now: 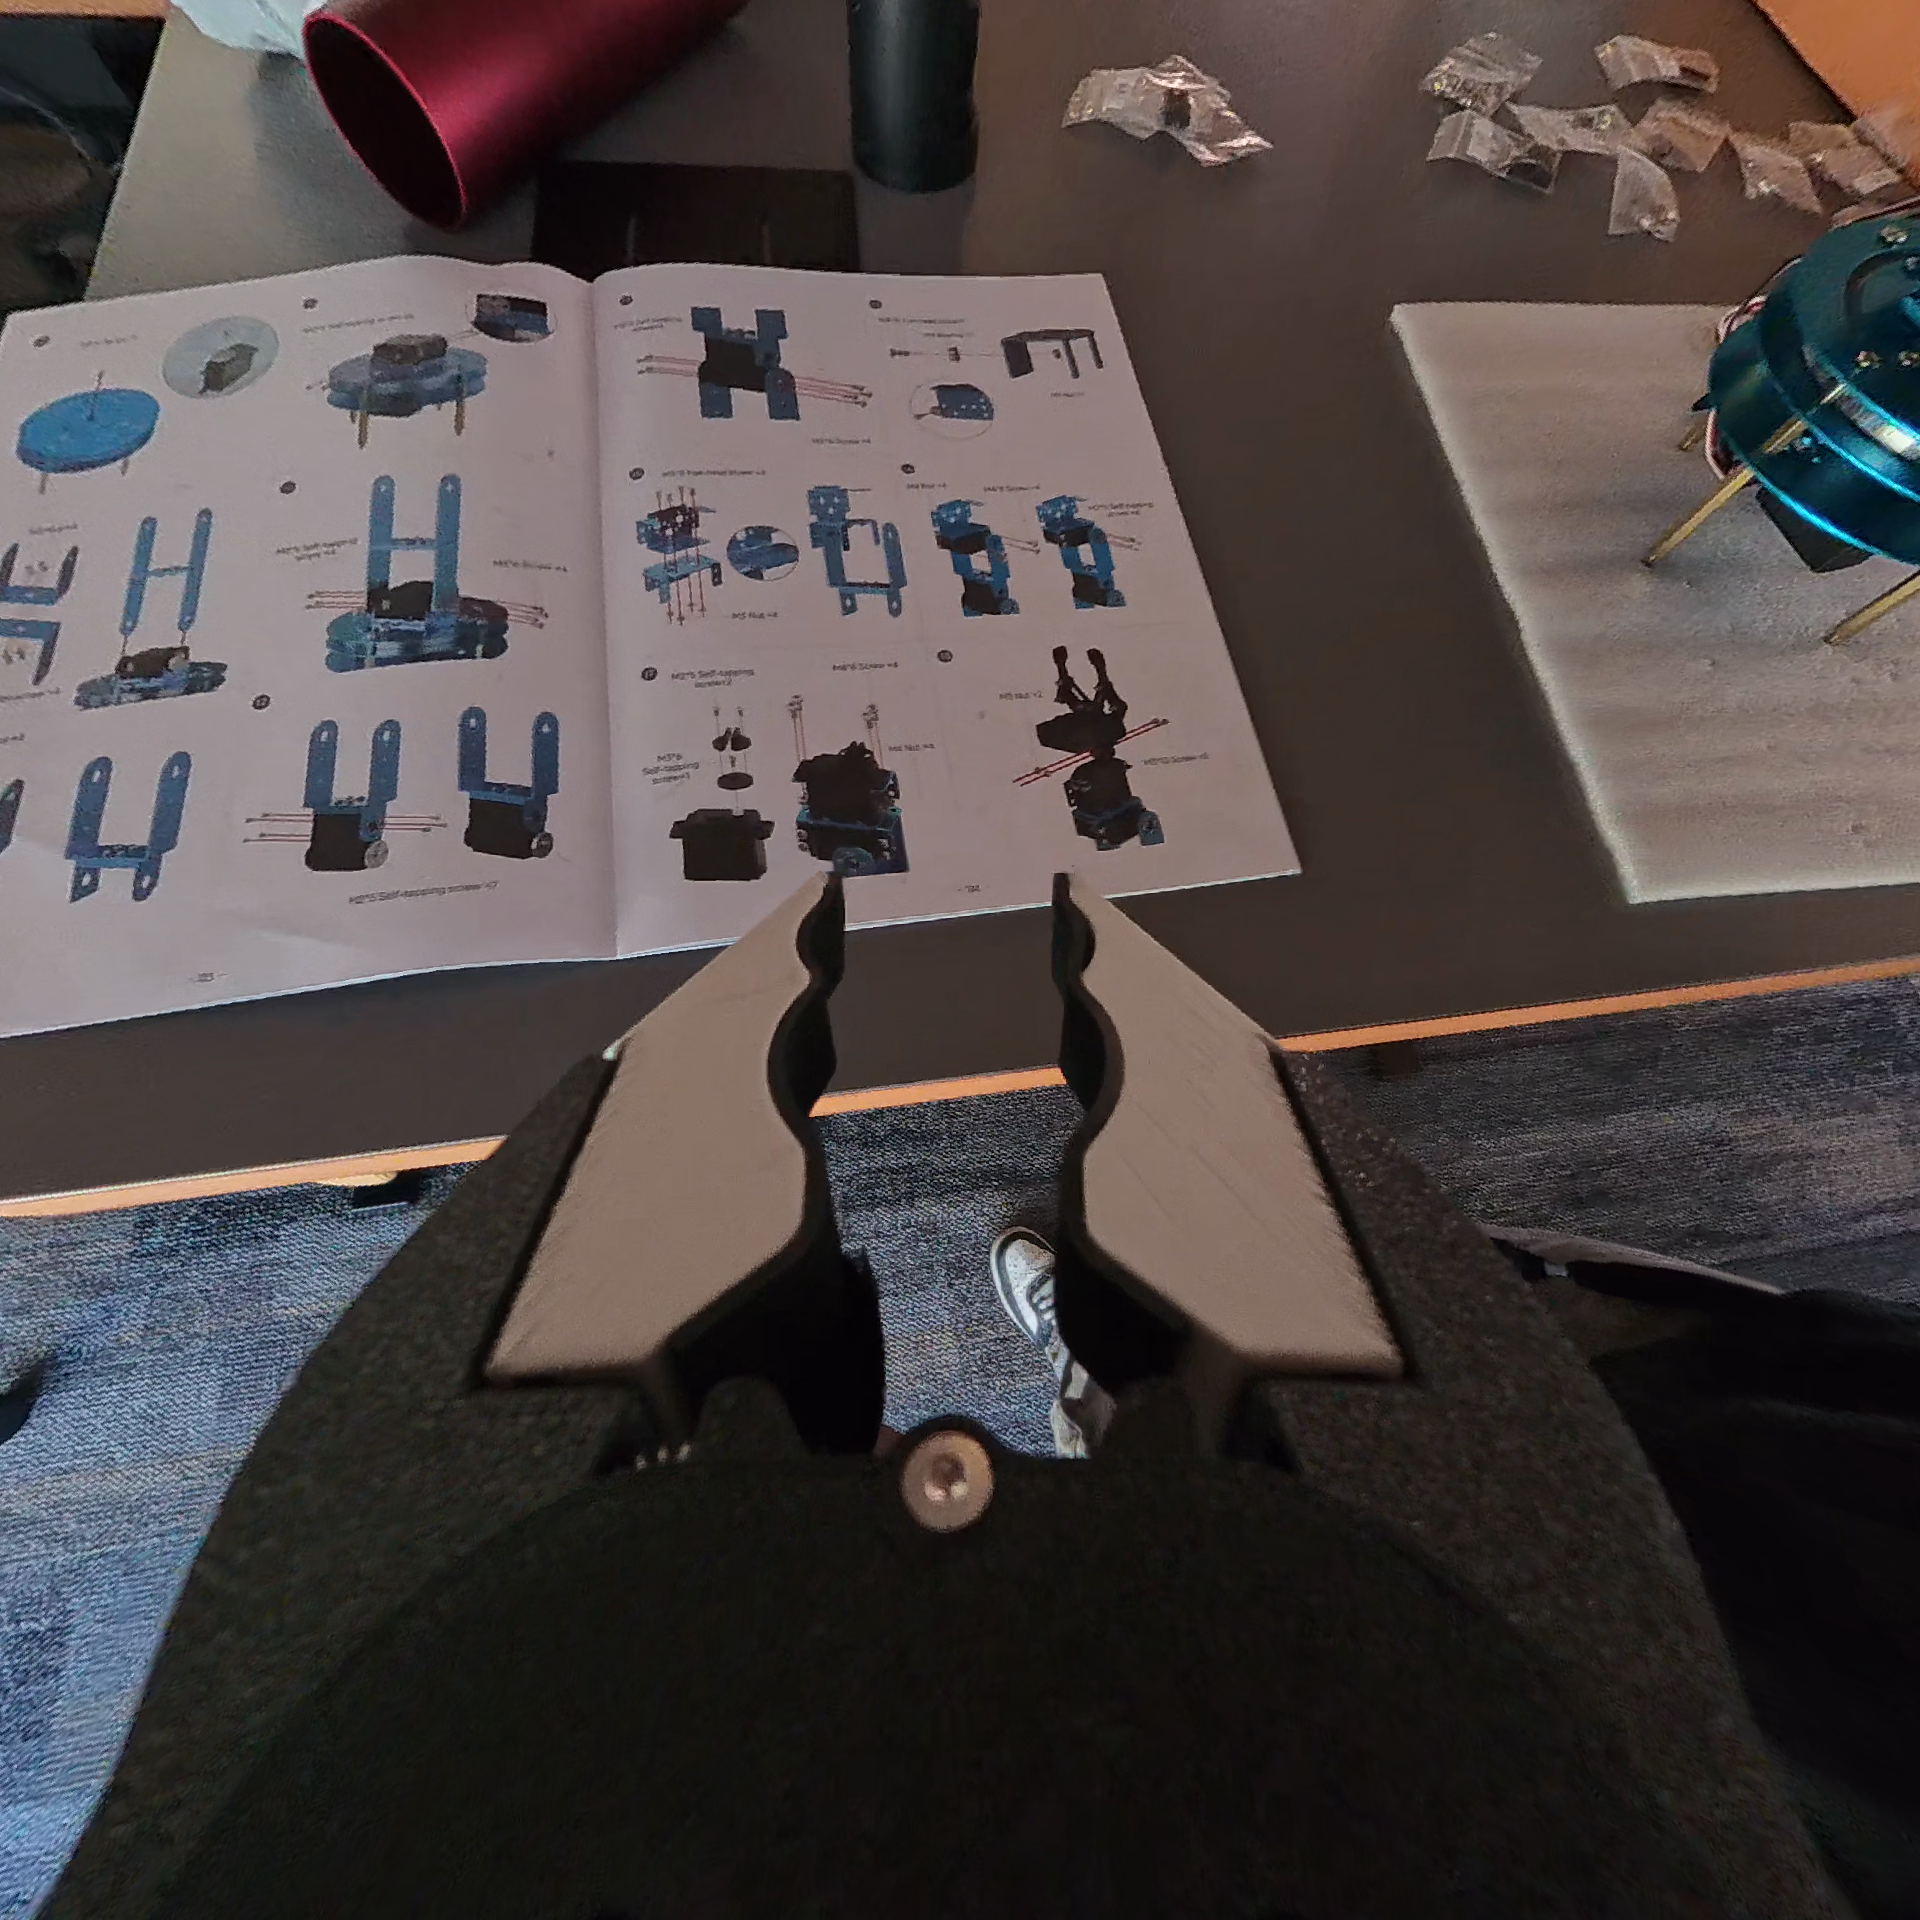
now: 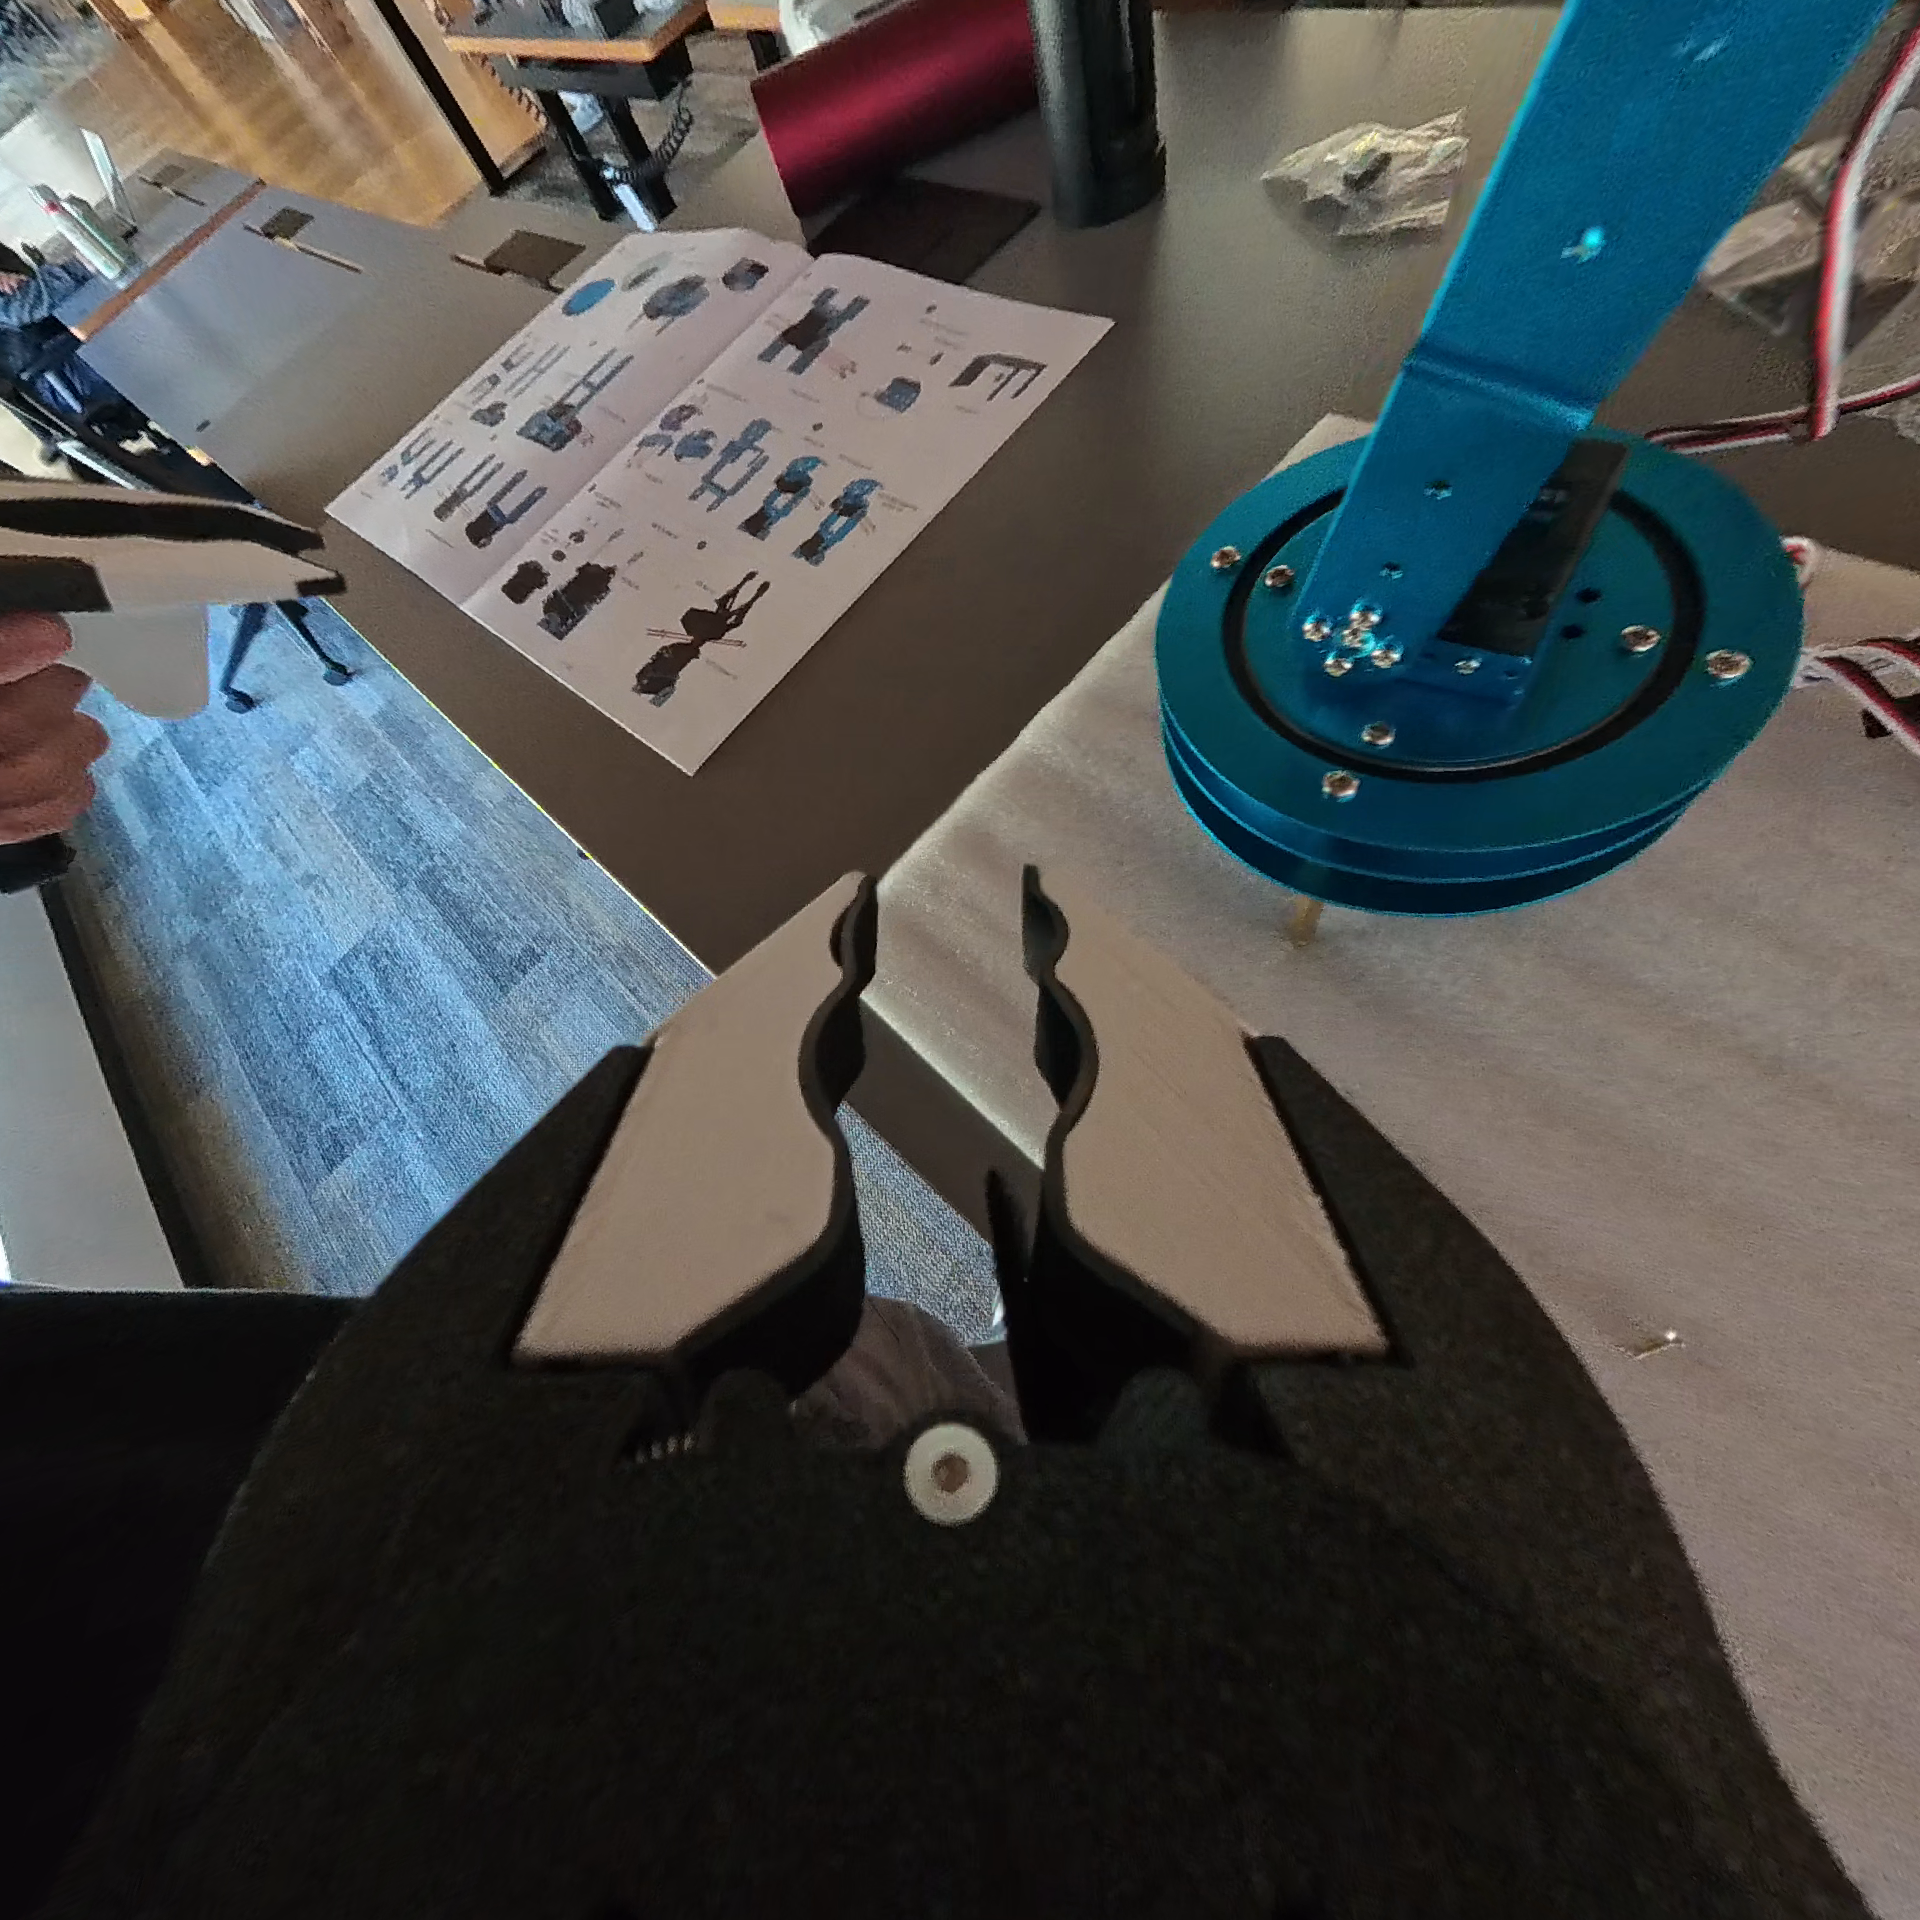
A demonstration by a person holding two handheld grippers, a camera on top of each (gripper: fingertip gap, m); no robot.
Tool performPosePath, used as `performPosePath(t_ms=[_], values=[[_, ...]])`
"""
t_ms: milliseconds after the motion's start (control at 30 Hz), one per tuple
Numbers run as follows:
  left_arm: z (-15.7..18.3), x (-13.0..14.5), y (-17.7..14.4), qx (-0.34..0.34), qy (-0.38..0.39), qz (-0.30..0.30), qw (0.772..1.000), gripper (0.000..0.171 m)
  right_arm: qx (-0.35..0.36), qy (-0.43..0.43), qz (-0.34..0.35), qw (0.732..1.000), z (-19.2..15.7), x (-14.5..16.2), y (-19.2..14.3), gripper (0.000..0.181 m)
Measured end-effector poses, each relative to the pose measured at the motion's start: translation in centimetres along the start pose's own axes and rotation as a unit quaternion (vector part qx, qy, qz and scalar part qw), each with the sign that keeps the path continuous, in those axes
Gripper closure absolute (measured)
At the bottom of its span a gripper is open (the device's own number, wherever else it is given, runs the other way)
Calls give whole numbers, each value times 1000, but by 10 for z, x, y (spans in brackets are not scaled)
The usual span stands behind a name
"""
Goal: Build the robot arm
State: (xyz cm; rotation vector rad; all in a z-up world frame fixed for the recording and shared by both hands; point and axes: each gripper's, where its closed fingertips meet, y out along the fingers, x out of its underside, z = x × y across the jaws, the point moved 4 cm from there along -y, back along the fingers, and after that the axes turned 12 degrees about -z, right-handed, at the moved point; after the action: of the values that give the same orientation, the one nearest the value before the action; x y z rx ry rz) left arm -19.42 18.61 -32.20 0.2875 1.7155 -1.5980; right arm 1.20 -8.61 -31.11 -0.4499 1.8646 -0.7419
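The bench point(image 1: 1299, 935) has a dark top with a pale wood-coloured front edge; below that edge lies blue-grey carpet point(image 1: 208, 1351), where a shoe point(image 1: 1023, 1288) shows between the fingers. The left tool point(image 1: 943, 883) hangs released and empty, its tips over the near edge of an open instruction booklet point(image 1: 582, 582) that lies flat near the bench's front. Bare bench top separates the booklet from a white foam sheet point(image 1: 1621, 644) to its right. The right tool point(image 2: 945, 894) is likewise parted and holds nothing, its tips above the foam sheet's near corner, close to the bench edge. On the foam stands a blue round base point(image 2: 1475, 727) on thin brass legs, with a blue bracket point(image 2: 1558, 312) rising tilted from it and wires trailing to the right. Farther back lie a maroon tube point(image 1: 436, 104), a black cylinder point(image 1: 914, 94) and small plastic bags point(image 1: 1558, 135).
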Motion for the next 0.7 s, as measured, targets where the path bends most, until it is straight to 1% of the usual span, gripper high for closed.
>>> performPosePath(t_ms=[167, 333, 467, 700], values=[[-5, 2, -1, 16, -12, 8, 1000, 132, 7, 1, -10, 1000, -4, -5, 7, 155], [-7, 5, 1, 33, -16, 4, 999, 132, 20, -6, -9, 1000, -8, -15, 7, 155], [-15, 4, -1, 22, -6, 5, 1000, 132, 17, -4, -6, 1000, -12, -19, 12, 155], [-33, 6, -5, 11, -25, 8, 1000, 132, -4, -18, -20, 1000, -25, -25, 31, 155]])
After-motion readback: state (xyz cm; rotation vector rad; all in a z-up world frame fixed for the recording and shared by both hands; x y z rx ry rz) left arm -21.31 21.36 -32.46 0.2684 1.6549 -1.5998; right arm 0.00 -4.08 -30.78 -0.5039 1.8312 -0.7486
